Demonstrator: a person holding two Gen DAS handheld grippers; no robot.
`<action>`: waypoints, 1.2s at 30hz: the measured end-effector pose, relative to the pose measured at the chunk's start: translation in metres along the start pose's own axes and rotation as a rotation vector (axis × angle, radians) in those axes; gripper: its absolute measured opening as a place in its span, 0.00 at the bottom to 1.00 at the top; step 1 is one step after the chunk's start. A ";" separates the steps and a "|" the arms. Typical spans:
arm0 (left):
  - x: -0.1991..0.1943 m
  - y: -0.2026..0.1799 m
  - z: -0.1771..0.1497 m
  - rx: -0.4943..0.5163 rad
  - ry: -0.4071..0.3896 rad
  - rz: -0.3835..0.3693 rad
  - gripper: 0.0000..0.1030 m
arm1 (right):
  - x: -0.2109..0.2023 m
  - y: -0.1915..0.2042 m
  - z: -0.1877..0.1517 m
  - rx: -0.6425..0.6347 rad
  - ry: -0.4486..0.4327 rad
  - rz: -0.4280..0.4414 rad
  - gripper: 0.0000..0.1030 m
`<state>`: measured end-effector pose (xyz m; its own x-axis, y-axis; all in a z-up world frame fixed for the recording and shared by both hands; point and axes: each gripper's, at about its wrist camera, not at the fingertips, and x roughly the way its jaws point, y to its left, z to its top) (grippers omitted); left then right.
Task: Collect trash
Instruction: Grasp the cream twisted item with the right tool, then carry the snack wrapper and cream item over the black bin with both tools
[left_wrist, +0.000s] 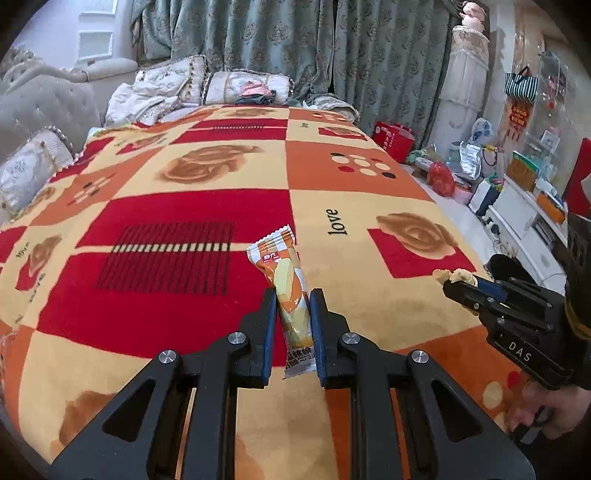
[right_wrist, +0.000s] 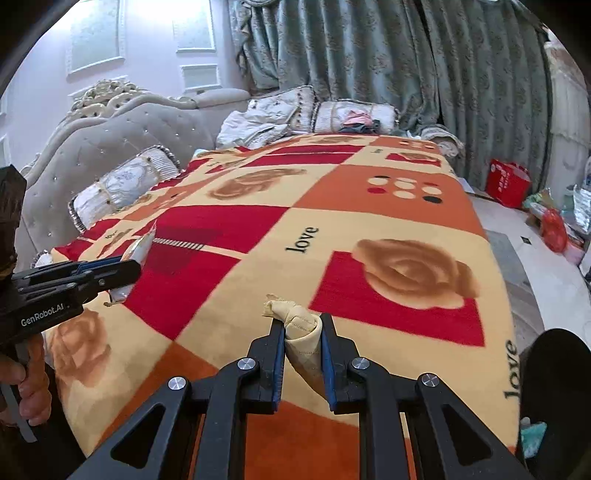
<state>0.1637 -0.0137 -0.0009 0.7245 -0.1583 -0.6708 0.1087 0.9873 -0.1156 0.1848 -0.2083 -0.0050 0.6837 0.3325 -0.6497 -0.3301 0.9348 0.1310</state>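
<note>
Here, near to far:
Left gripper (left_wrist: 293, 302): bottom centre of the left wrist view; jaws clamped on a snack wrapper (left_wrist: 286, 280), orange and white, standing nearly upright between the pads, top seal crimped.
Right gripper (right_wrist: 303, 325): bottom centre of the right wrist view; jaws pinched tight on a crumpled tan paper wad (right_wrist: 301, 332), its twisted end poking past the tips.
Person's hand (left_wrist: 543, 410): lower right of the left view, on the right gripper's handle.
Blanket (left_wrist: 184, 192): red, orange and cream squares, roses, "love" lettering; beneath both grippers.
Cushions (left_wrist: 173, 81): upper left, at the blanket's far edge.
Curtains (left_wrist: 277, 40): grey-green, patterned, across the top.
</note>
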 end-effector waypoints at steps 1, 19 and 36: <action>0.001 0.001 0.000 -0.008 0.003 -0.003 0.15 | 0.000 -0.001 -0.001 0.003 -0.001 -0.008 0.16; 0.005 0.003 0.000 -0.003 0.007 -0.016 0.15 | 0.003 -0.001 -0.004 0.013 0.003 -0.031 0.16; 0.006 -0.001 -0.003 0.018 0.010 -0.013 0.15 | 0.000 -0.007 -0.004 0.029 -0.010 -0.051 0.16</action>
<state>0.1661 -0.0158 -0.0069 0.7165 -0.1708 -0.6763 0.1302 0.9853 -0.1109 0.1847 -0.2150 -0.0087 0.7056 0.2857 -0.6485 -0.2761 0.9536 0.1198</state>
